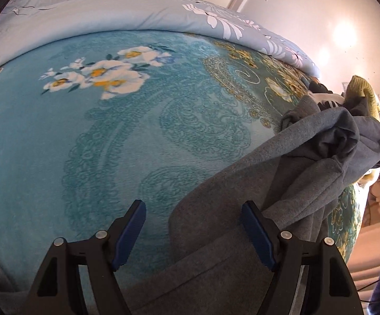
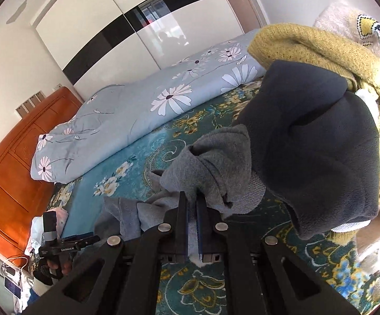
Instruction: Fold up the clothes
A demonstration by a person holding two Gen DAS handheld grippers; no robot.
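Note:
A grey sweatshirt [image 1: 232, 199] lies partly spread on the teal flowered blanket [image 1: 58, 136], one end bunched and lifted at the right. My left gripper [image 1: 194, 211] is open, its fingers astride the garment's near edge, low over it. In the right wrist view my right gripper [image 2: 192, 197] is shut on a bunched fold of the grey sweatshirt [image 2: 211, 157] and holds it above the blanket [image 2: 127, 162]. The left gripper also shows in that view [image 2: 81, 239], at the lower left.
A pile of clothes sits at the right: a dark fleece garment [image 2: 310, 141] and a yellow knit sweater [image 2: 313, 44]. A rolled pale blue daisy quilt [image 2: 137, 110] lies along the far side. An orange wooden headboard [image 2: 19, 162] and white wardrobe [image 2: 127, 26] stand behind.

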